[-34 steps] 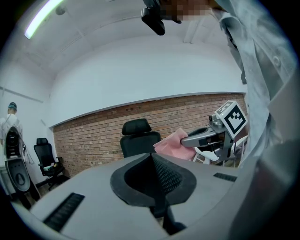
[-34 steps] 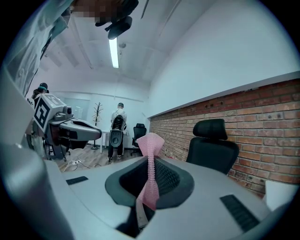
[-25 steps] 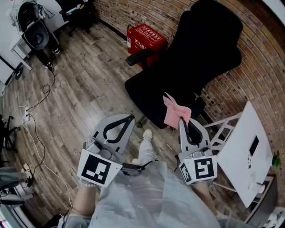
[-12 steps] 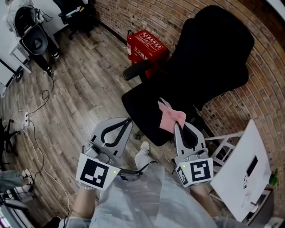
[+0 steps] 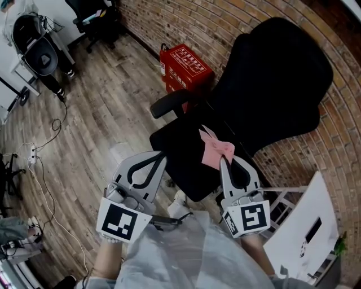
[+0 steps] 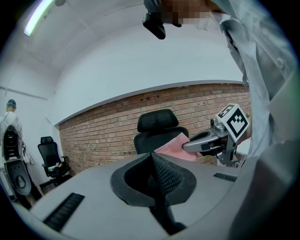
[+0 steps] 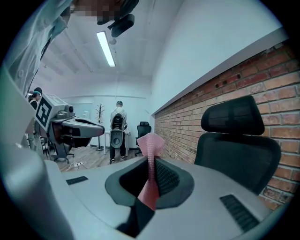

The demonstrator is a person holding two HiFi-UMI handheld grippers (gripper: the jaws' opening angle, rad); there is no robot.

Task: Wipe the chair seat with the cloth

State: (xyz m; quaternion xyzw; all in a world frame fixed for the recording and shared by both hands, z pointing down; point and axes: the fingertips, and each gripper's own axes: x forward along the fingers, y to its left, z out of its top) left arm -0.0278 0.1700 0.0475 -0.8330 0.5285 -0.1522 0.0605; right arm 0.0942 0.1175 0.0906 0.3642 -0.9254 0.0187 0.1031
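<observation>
**Tools closer to chair; cloth clamped in right tool**

Both tools stood nearer the chair than a second before, and the white tabletop [image 5: 299,237] had slid towards the lower right corner of the head view. The pink cloth [image 5: 214,149] had shifted with the right tool.

Right tool [image 5: 221,160]: jaws clenched on the cloth, which stood up from between them in a crumpled fold. In the head view it lay over the right side of the chair seat [image 5: 180,152], near the foot of the backrest [image 5: 271,84]. Contact between cloth and seat could not be judged.

Left tool [image 5: 163,153]: jaws pressed together with nothing between them, at the front left edge of the seat.

Surface: the seat was black and bare apart from the cloth over it. One black armrest [image 5: 169,103] projected at its left side.

Room: the chair backed onto a red brick wall [image 5: 225,22]. A red box [image 5: 186,59] sat on the floor against that wall, just beyond the armrest. The floor [image 5: 101,113] was grey-brown wooden planking, with a thin cable [image 5: 42,163] trailing across it at the left. A second black office chair [image 5: 93,14] stood well apart at the top left. The right gripper view showed a person [image 7: 117,124] in light clothing standing at the far end of the room, under a strip light [image 7: 107,48].
</observation>
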